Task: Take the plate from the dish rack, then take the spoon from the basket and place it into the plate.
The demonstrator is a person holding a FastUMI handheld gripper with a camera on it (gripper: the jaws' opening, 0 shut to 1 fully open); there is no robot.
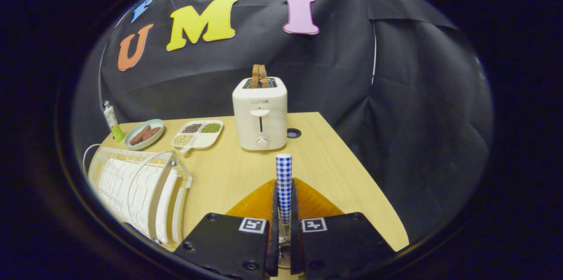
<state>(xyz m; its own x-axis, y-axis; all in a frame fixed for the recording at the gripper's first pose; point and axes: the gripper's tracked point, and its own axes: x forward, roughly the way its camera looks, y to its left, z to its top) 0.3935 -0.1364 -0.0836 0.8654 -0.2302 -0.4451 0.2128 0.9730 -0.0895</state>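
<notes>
Setting: staged kitchen mock-up inside recording booth, not real home. Evidence: black cloth wall (308, 78) draped behind and around single light wooden table (220, 174), cloth creased, no cabinets or sink. Kitchen props on table: cream toaster (260, 114) with toast slices (258, 76) straight beyond fingers; divided tray (198, 134) of grains and plate of sausages (144, 134) beyond and left; white dish rack (140, 192) just left of fingers; small tube (112, 121) at far left table corner.

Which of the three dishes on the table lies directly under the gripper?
The amber ribbed plate, under the gripper holding the checked-handled spoon; the other dishes sit far beyond.
</notes>
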